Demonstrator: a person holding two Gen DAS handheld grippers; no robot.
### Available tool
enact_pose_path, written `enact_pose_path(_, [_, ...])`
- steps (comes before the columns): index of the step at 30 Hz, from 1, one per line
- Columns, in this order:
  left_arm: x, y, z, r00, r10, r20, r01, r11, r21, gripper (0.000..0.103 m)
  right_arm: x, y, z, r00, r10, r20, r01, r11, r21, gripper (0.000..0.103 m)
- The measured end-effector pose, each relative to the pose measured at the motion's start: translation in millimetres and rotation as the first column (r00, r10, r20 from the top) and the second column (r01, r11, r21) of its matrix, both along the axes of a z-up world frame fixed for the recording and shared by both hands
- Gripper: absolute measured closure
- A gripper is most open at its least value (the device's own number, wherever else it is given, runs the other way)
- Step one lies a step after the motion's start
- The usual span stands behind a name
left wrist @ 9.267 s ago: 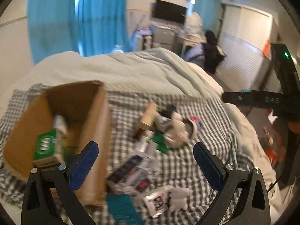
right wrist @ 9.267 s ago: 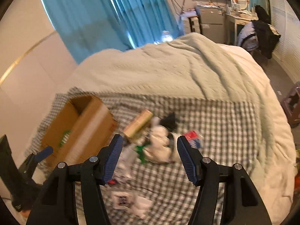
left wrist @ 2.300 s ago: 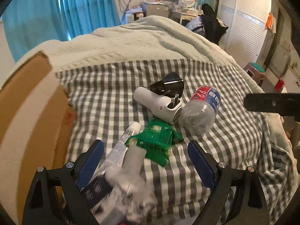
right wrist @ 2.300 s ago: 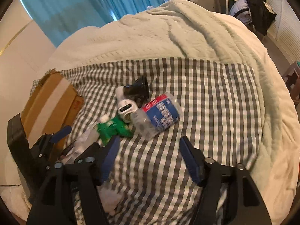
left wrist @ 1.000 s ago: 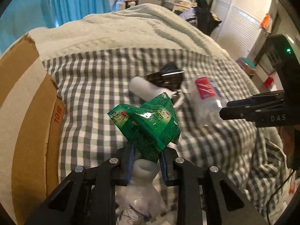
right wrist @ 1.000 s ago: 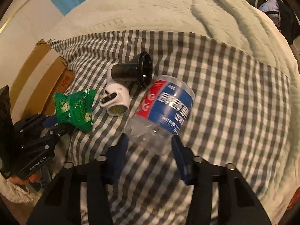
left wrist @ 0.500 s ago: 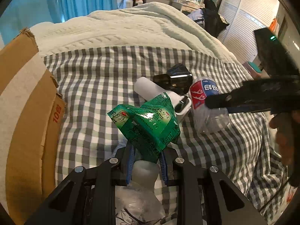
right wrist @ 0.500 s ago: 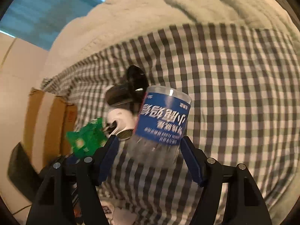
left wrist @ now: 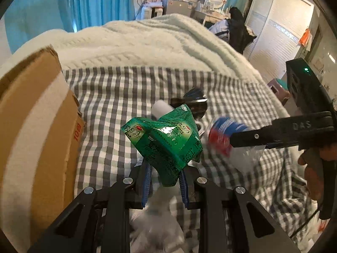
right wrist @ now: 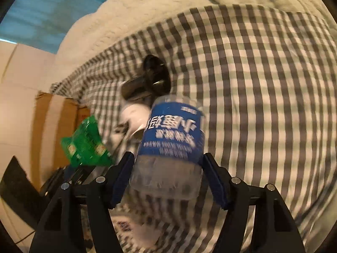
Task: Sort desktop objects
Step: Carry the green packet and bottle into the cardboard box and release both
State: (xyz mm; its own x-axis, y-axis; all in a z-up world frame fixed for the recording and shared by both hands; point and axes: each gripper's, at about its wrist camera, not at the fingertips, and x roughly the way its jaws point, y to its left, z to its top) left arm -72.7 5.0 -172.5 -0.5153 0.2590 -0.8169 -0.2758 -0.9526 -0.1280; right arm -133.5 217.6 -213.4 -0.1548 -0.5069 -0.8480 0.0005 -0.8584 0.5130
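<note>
Spreading across most of both views, a cream knitted blanket (left wrist: 147, 42) covers the bed, with a grey-and-white checked cloth (right wrist: 263, 84) laid over it. An open cardboard box (left wrist: 31, 137) with a pale tape stripe stands at the cloth's left edge, close beside the left gripper. Blue curtains (left wrist: 94, 2) hang behind the bed.

Over the cloth, the right gripper (right wrist: 168, 178) has a clear plastic bottle (right wrist: 170, 145) with a blue label between its blue pads; the jaws are closing slightly, and the pads sit against the bottle's sides, the bottle lifted off the cloth. Behind the bottle lie a black funnel-shaped object (right wrist: 147, 82) and a white device (right wrist: 134, 118), partly hidden by it.

The left gripper (left wrist: 164, 181) is clamped narrowly on the lower edge of a crumpled green foil sachet (left wrist: 164, 141), held up above the cloth and screening part of the white device. Below its fingers, blurred white packaging cannot be identified.
</note>
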Motion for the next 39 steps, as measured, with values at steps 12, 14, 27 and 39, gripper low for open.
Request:
enact_pose_path(12, [48.9, -38.1, 93.6, 0.983, 0.056, -0.177, -0.044, 0.997, 0.067, 0.079, 59.5, -44.0, 129.9, 0.976, 0.055, -0.213, -0.082, 0.989, -0.121, 0.04])
enact_pose_path(14, [56.8, -52.0, 111.5, 0.973, 0.081, -0.214, -0.067, 0.995, 0.071, 0.079, 61.3, -60.5, 150.7, 0.966, 0.063, -0.249, -0.105, 0.982, -0.158, 0.04])
enact_pose_path(27, [63.8, -178.5, 125.5, 0.879, 0.401, -0.259, -0.426, 0.903, -0.049, 0.079, 54.0, -215.5, 204.0, 0.875, 0.297, -0.382, -0.377, 0.913, -0.153, 0.039])
enact_pose_path(39, [81.9, -195.2, 120.2, 0.864, 0.448, -0.23, -0.463, 0.886, -0.013, 0.022, 56.2, -167.3, 216.7, 0.858, 0.198, -0.474, -0.267, 0.96, -0.083, 0.026])
